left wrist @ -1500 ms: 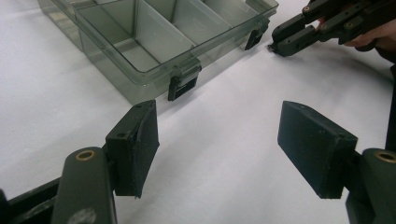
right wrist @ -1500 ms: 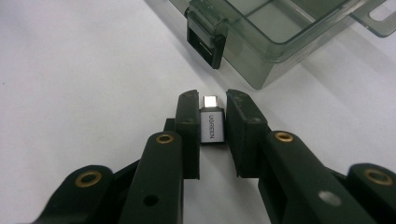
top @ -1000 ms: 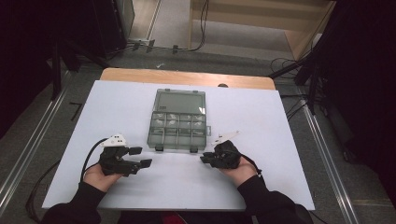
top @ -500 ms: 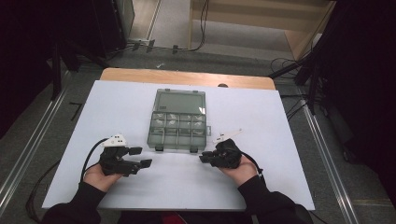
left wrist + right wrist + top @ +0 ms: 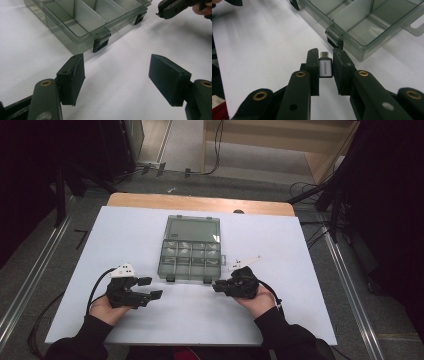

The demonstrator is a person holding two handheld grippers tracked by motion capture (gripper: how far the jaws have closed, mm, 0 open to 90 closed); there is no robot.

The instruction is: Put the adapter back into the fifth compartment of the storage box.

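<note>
A clear grey compartment box point(image 5: 190, 251) lies open in the middle of the white table, its lid folded back. My right gripper point(image 5: 218, 286) sits just in front of the box's right front latch point(image 5: 334, 40) and is shut on a small silver USB adapter point(image 5: 325, 67) marked UGREEN, whose plug points toward the box. My left gripper point(image 5: 150, 288) rests on the table in front of the box's left corner, open, with nothing between its pads point(image 5: 72, 76). The box point(image 5: 82, 22) has empty compartments point(image 5: 359, 20).
The white sheet point(image 5: 125, 235) covers the table, with a wooden edge point(image 5: 200, 202) at the far side. Metal rails point(image 5: 30, 280) run along both sides. Cables trail on the floor behind. Bare table surface lies between my two hands.
</note>
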